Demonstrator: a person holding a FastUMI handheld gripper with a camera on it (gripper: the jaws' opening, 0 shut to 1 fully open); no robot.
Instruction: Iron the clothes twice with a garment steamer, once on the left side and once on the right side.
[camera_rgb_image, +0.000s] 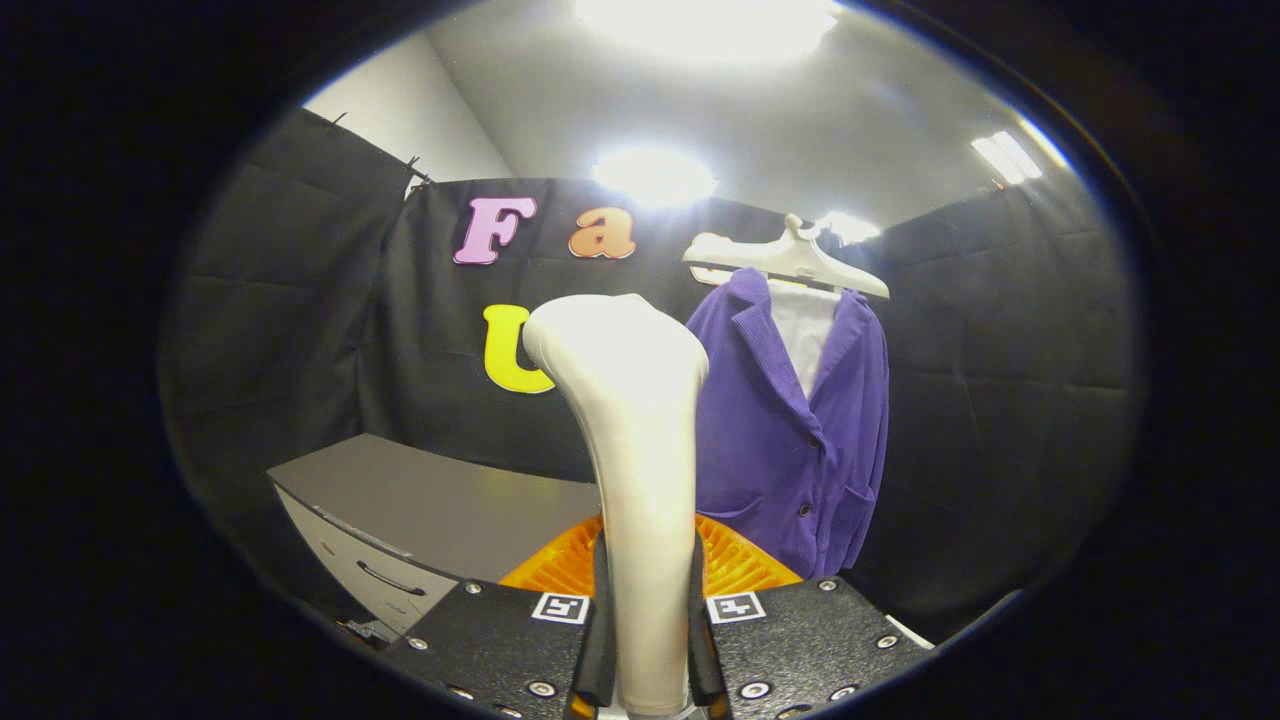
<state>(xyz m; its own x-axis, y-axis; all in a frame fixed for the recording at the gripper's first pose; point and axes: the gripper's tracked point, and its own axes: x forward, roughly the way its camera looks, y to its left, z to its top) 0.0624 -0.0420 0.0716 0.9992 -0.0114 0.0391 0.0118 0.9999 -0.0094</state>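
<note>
Black-cloth booth wall carried a purple button-front cardigan (800, 430) on a white plastic hanger (790, 262), beyond the gripper (645, 640), whose fingers were clamped on an upright cream-white garment steamer (630, 450).

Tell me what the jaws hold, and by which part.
The gripper is shut on the steamer, clamped on its lower handle, head up, just left of the purple jacket.

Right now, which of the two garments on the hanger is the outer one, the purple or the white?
The purple jacket is outermost: it hangs open-collared over the white garment, which peeks out at the neck. Both lie beyond the steamer the tool grips.
</note>
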